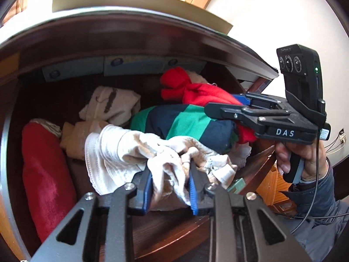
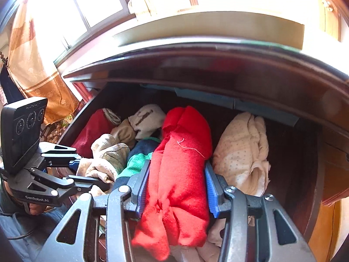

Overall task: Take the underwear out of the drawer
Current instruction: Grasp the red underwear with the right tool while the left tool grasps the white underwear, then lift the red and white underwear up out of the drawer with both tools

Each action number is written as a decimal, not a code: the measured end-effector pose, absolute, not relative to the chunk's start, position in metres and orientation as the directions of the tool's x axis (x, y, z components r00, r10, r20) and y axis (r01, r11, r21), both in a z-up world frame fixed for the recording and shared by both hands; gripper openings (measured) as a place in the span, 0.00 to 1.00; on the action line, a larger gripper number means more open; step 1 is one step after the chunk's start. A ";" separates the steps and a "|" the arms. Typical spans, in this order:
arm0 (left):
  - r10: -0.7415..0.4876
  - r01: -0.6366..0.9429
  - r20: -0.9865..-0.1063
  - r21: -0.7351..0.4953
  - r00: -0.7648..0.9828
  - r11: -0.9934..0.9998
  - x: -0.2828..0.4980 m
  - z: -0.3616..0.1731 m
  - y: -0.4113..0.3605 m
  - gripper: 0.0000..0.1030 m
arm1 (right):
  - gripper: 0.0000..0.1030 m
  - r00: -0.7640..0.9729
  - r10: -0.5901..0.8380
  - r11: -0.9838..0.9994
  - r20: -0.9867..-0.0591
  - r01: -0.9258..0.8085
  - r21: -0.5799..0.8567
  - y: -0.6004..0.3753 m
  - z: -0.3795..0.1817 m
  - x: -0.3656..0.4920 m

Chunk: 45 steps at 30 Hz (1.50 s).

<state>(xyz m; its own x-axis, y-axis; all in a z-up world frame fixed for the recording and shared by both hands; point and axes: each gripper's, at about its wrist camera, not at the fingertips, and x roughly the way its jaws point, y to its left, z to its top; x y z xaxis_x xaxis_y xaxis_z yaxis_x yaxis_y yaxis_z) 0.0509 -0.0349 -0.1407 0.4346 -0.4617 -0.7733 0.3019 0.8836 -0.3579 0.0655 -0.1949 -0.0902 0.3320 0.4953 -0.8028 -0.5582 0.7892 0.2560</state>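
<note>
The dark wooden drawer point(image 1: 13, 113) stands open and is full of folded clothes. My left gripper point(image 1: 170, 174) is shut on a bunch of white, slightly stained underwear point(image 1: 117, 150) at the drawer's front, and the cloth is pinched between the blue pads point(image 1: 146, 187). The right wrist view shows the left gripper point(image 2: 87, 171) at the left with that cream cloth point(image 2: 109, 152). My right gripper point(image 2: 177, 166) is shut on a bright red fleece garment point(image 2: 181, 135) in the middle of the drawer. It appears from the side in the left wrist view, right gripper point(image 1: 222, 103) against the red garment point(image 1: 202, 93).
A green and navy striped garment point(image 1: 185, 122) lies between the two grippers. A dark red towel point(image 1: 45, 174) fills the left end, and a cream dotted cloth point(image 2: 242, 150) the right. Beige printed cloth point(image 1: 111, 102) and blue boxes point(image 1: 135, 65) sit at the back, under the overhanging dresser top point(image 2: 218, 52).
</note>
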 end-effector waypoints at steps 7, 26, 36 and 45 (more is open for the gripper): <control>-0.439 0.305 -0.740 -0.322 0.509 0.896 0.044 -0.127 -0.029 0.24 | 0.46 0.393 0.497 0.795 -0.774 -0.564 0.224 -0.198 -0.082 0.059; -0.349 0.237 -0.670 -0.257 0.655 0.937 0.030 -0.098 -0.003 0.24 | 0.45 0.452 0.502 0.808 -0.737 -0.550 0.214 -0.208 -0.078 0.049; -0.292 0.204 -0.638 -0.211 0.713 0.956 0.026 -0.095 -0.005 0.24 | 0.44 0.544 0.514 0.804 -0.663 -0.575 0.152 -0.212 -0.067 0.033; -0.257 0.194 -0.614 -0.168 0.747 0.967 0.019 -0.090 -0.007 0.24 | 0.44 0.600 0.531 0.801 -0.598 -0.585 0.124 -0.214 -0.060 0.022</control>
<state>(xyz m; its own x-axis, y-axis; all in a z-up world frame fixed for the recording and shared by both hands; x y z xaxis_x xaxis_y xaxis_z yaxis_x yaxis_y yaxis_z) 0.0190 -0.0075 -0.0900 0.7467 -0.2566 -0.6137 0.1940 0.9665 -0.1681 0.0216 -0.2142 -0.0603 0.6003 0.5308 -0.5982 -0.5851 0.8014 0.1240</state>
